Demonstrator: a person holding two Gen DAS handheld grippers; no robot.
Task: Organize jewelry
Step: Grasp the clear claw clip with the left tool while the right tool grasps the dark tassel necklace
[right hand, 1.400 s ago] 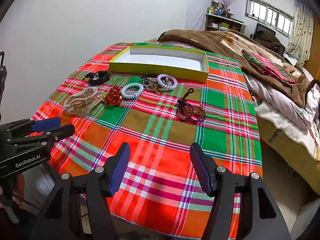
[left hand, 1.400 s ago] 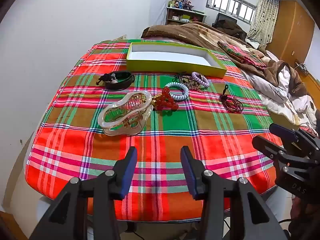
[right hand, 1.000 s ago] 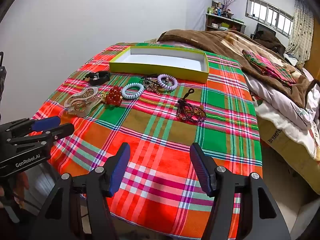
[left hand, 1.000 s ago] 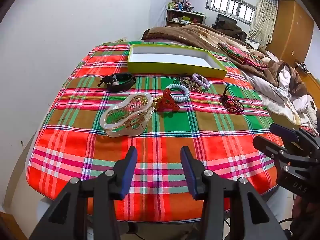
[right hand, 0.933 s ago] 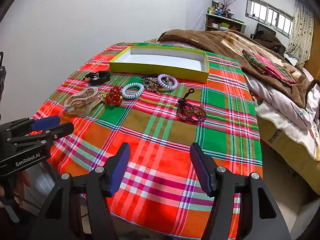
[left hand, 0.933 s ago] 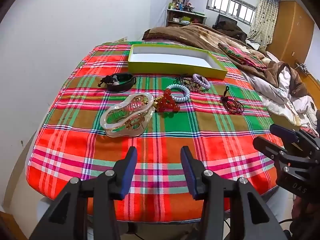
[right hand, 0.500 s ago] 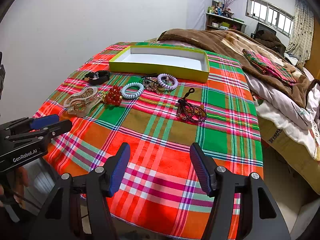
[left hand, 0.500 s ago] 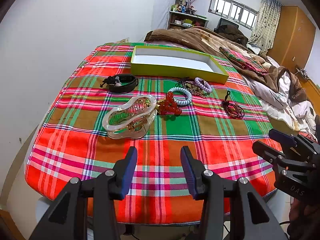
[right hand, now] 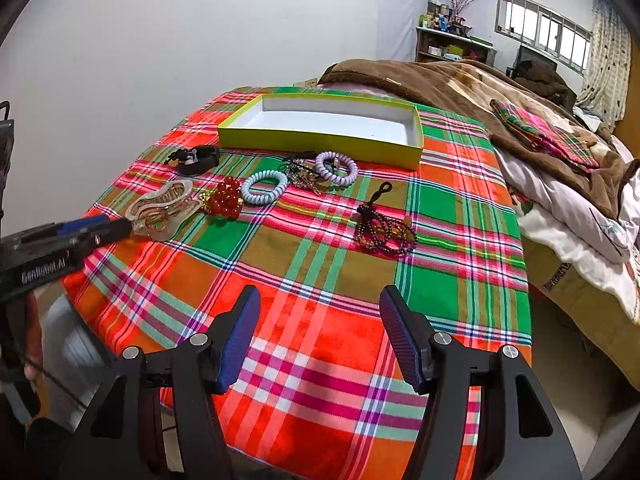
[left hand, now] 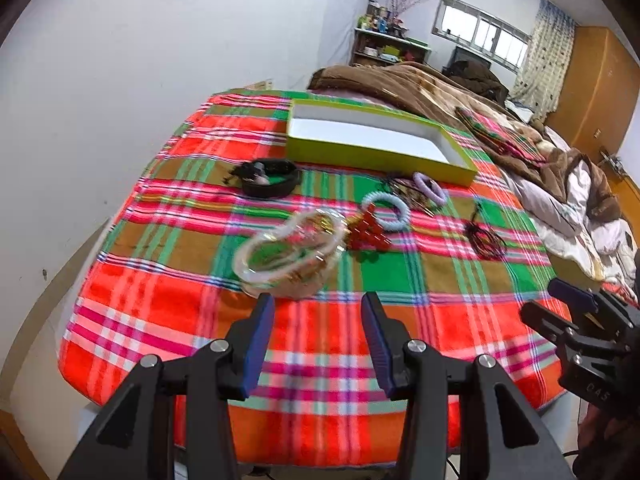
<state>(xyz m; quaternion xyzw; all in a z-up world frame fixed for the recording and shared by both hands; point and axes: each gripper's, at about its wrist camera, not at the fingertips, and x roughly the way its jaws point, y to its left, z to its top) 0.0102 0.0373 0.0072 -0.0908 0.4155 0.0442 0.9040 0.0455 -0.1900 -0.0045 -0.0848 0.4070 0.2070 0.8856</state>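
Jewelry lies on a plaid cloth: a clear hair claw (left hand: 290, 250) (right hand: 162, 204), a red bead cluster (left hand: 368, 234) (right hand: 225, 197), a pale blue coil tie (left hand: 386, 210) (right hand: 264, 187), a lilac coil tie (left hand: 430, 188) (right hand: 336, 168), a black band (left hand: 270, 178) (right hand: 196, 160) and a dark bead bracelet (left hand: 486, 240) (right hand: 384, 230). An empty yellow-green tray (left hand: 376, 156) (right hand: 320, 142) sits behind them. My left gripper (left hand: 318, 314) is open just short of the hair claw. My right gripper (right hand: 320, 304) is open over the cloth's near part.
A white wall runs along the left of the table. A bed with brown blankets (right hand: 460, 80) lies behind and to the right. The table's front edge (right hand: 304, 448) is under both grippers. A tangled chain (right hand: 302, 176) lies between the coil ties.
My left gripper has moved forward and now sits close to the hair claw. The right gripper has hardly moved. Nothing was picked up.
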